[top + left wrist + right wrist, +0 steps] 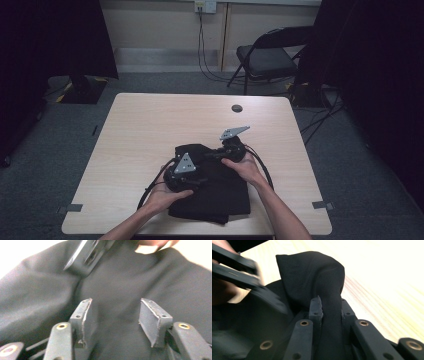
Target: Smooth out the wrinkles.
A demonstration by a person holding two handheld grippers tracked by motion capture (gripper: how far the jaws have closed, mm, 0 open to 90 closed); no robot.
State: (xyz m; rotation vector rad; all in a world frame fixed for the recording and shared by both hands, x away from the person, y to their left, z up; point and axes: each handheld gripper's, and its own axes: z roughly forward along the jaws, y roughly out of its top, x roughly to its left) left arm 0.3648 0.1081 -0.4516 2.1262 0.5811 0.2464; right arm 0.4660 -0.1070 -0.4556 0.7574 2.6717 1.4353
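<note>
The black cloth (212, 187) is lying folded near the front edge of the table (145, 130). The right gripper (329, 306) is pinching a raised fold of it, while the left gripper (115, 315) is hovering over it with fingers spread and nothing between them. It looks soft, light and limp, so it is best gripped at an edge or fold.

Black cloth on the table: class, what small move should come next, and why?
Probably close the left tongs on the cloth. The right tongs already pinch a raised fold, while the left ones stand open above it, gripping nothing. Both holds seem needed to lift or fold it.
</note>
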